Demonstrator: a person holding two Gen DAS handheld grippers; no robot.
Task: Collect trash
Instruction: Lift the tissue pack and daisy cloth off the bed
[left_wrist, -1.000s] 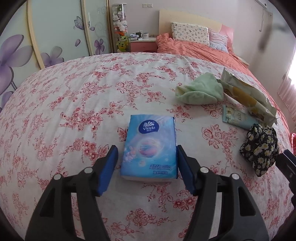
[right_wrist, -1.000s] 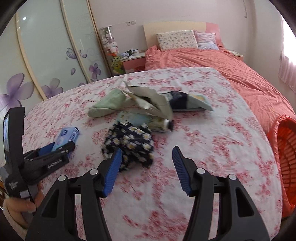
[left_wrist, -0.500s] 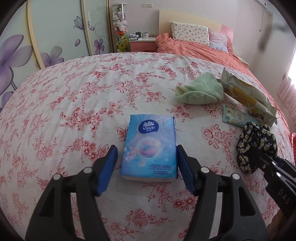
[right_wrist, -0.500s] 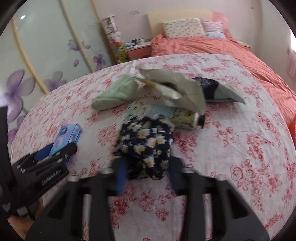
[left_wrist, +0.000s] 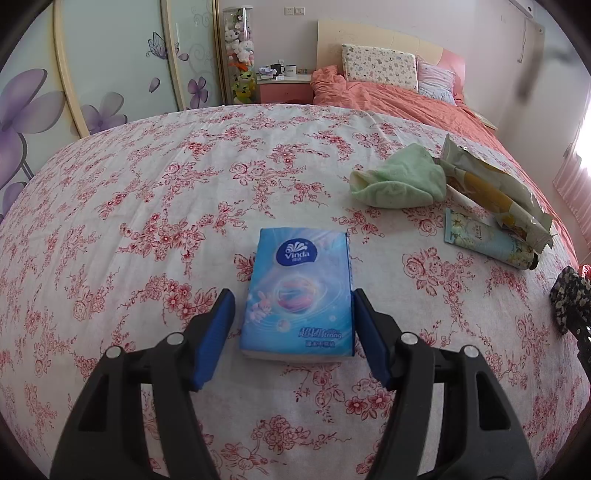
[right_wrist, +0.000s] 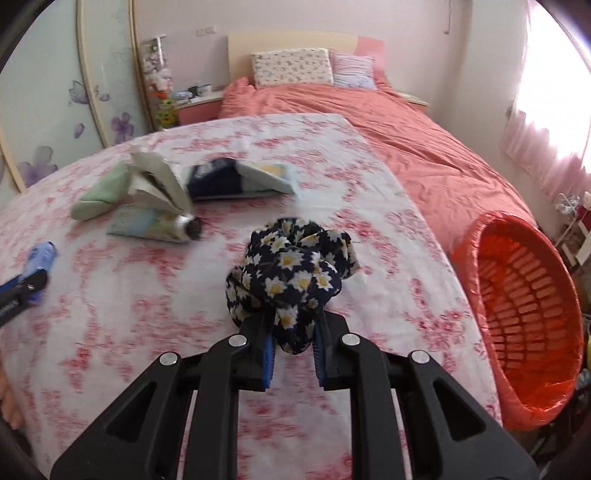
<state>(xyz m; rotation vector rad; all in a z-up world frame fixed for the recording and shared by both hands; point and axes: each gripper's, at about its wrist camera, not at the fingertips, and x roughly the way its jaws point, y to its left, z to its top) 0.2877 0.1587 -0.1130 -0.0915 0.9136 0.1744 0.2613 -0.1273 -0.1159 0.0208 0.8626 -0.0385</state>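
My right gripper (right_wrist: 292, 345) is clamped on the dark navy daisy-print fabric scrunchie (right_wrist: 291, 267), holding it raised above the floral-sheeted bed (right_wrist: 129, 295). To its right, beside the bed's edge, I see the orange plastic basket lined with an orange bag (right_wrist: 524, 314); what I see of its inside holds nothing. My left gripper (left_wrist: 293, 334) sits low over the bed with its jaws spread wide, straddling the blue Vinda tissue pack (left_wrist: 299, 291) without pressing it. Farther right lie a green cloth (left_wrist: 399, 181), a torn snack wrapper (left_wrist: 491, 184) and a floral cream tube (left_wrist: 487, 242).
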